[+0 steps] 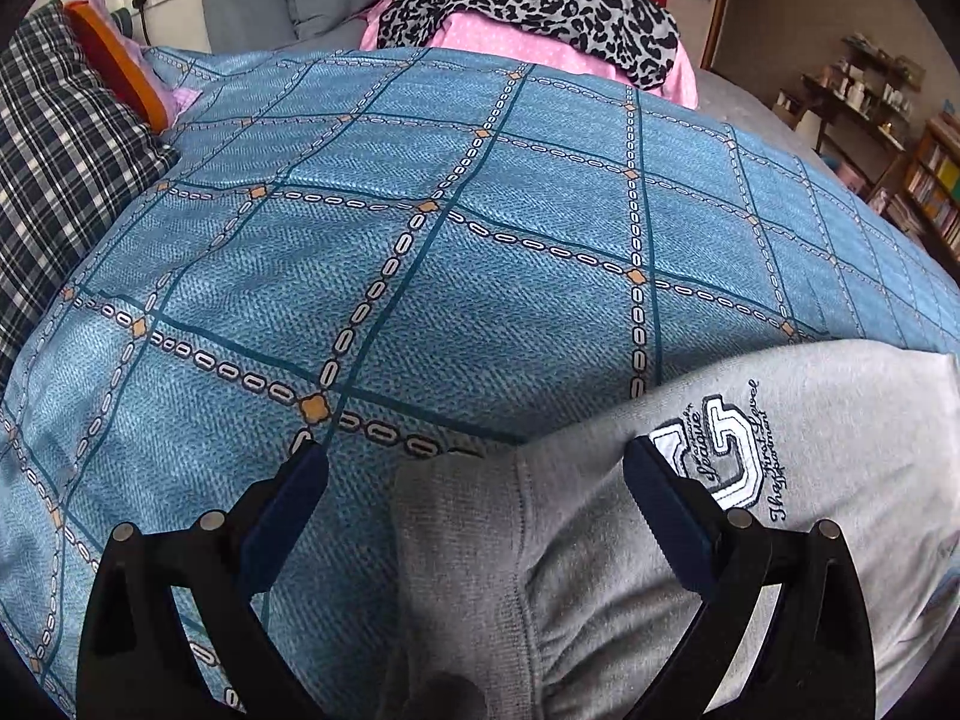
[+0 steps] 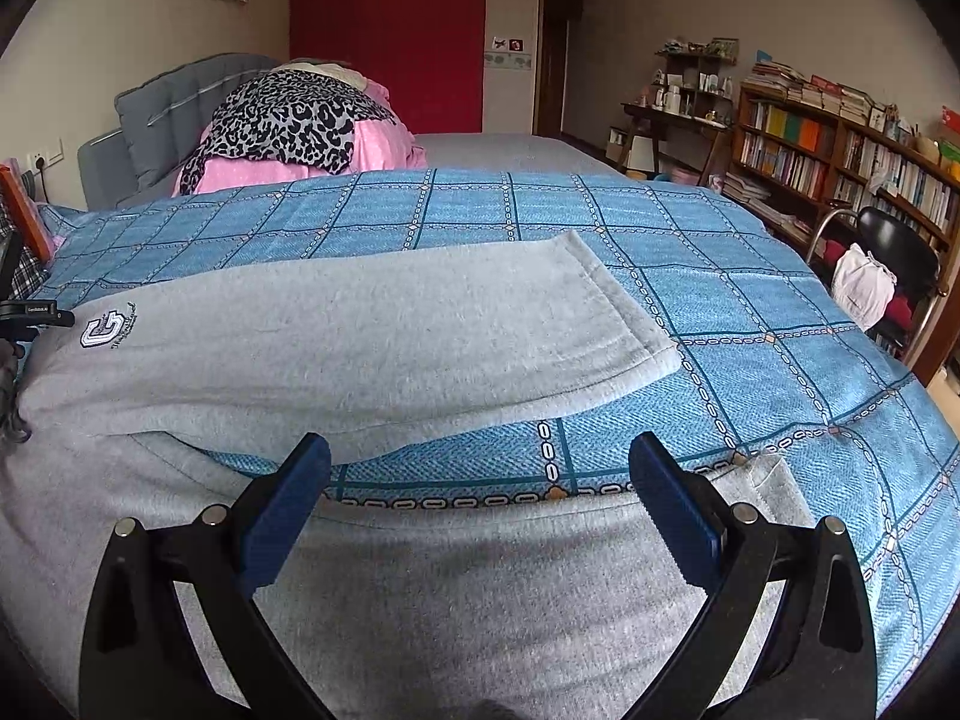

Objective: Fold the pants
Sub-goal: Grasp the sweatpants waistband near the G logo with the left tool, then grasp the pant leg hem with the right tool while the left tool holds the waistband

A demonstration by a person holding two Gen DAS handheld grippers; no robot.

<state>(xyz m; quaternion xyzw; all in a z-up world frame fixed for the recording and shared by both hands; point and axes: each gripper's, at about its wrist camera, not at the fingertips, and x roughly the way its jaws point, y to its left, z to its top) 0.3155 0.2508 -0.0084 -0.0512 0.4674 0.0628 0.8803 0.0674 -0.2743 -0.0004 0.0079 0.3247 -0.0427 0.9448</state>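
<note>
The grey pants (image 2: 336, 324) are spread on the blue bedspread (image 2: 750, 324), soft and limp. Both claws, left (image 1: 474, 468) and right (image 2: 480, 468), are held apart; the waistband and near hem would be gripped.

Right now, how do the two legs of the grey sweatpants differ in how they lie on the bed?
The far leg lies flat and fully in view, ending in a hemmed cuff; the near leg runs under the right gripper, partly hidden by it. The far leg carries the embroidered logo near the waist; the near leg shows none. Both are grey and rest on the blue bedspread.
</note>
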